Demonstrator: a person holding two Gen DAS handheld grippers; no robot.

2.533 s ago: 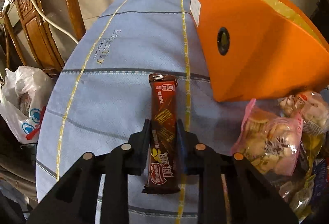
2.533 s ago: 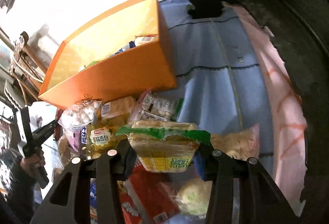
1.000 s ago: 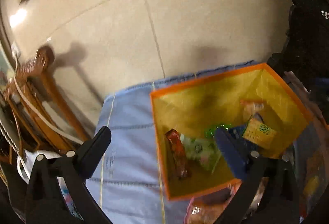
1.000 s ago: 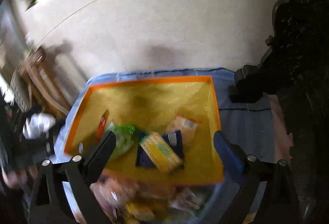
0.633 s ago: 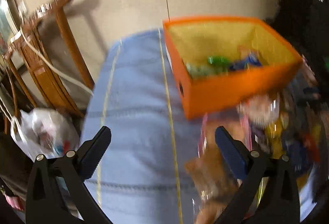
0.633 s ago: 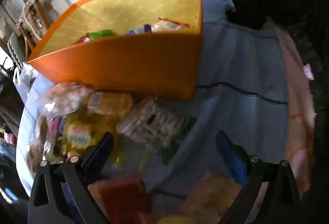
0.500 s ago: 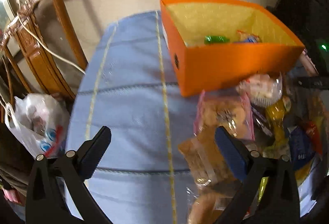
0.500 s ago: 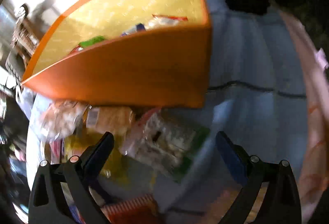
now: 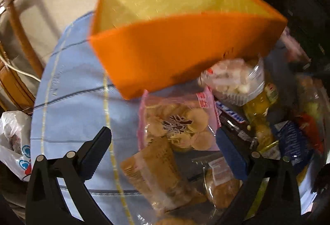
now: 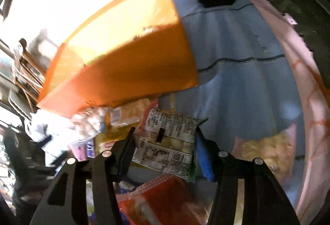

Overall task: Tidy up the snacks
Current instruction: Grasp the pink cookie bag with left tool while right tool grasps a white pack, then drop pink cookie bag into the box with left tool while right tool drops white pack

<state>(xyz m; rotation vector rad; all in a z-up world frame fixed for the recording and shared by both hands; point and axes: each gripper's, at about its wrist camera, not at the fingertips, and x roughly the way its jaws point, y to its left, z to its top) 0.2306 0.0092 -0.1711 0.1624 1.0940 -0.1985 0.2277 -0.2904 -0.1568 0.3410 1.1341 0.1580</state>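
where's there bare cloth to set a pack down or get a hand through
Bare blue tablecloth lies left of the orange box, out to the table edge by the wooden chair. Another free patch runs right of the box, toward the pink cloth. In front of the box it is crowded with the snack pile.

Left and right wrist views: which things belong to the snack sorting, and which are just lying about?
Belongs to the job:
- orange box
- pink bag of round crackers
- white-and-green snack pack, between the closing jaws of the right hand-held gripper
- left hand-held gripper, open

Just lying about:
- wooden chair
- white plastic bag
- blue tablecloth
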